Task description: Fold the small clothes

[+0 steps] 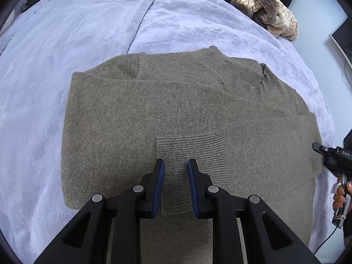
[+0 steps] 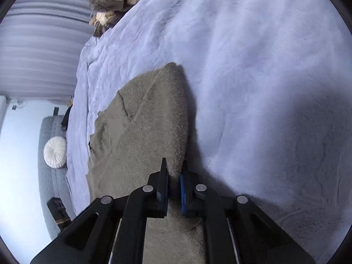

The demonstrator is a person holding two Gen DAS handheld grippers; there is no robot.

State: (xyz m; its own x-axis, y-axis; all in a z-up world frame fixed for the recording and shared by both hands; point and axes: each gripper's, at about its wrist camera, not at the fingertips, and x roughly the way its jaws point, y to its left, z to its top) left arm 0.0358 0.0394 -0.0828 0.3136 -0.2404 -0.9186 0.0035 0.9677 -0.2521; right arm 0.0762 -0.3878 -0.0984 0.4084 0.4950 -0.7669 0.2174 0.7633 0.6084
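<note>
— Sweater (image 1: 180,114) first: where is it?

— It lies flat on the pale lilac plush blanket (image 1: 66,66) that covers the bed, filling the middle of my left wrist view. Both sleeves are folded in across the body; one ribbed cuff (image 1: 189,151) sits at centre, just ahead of my fingertips.

— And the room around it?

— At the upper right of that view a heap of cream and brown clothes (image 1: 270,8) rests on the blanket. In my right wrist view a grey quilted seat (image 2: 52,176) with a round white cushion (image 2: 55,151) shows at the left edge, with a draped curtain (image 2: 39,44) above it.

— How are your hands set?

— My left gripper (image 1: 176,165) tilts steeply down over the lower middle of the sweater. Its blue pads stand a little apart over the cuff, and I can't tell whether they touch the knit. My right gripper (image 2: 173,171) comes in at the sweater's side edge, pads pinching a fold of the grey knit. The left view catches it at the right edge, with my right hand (image 1: 341,193) wrapped round the handle.

— Which way does the sweater point?

— In the left view the ribbed collar (image 1: 242,74) points to the upper right, the hem toward the bottom of the frame. Its long axis runs bottom to top, leaning slightly right.
</note>
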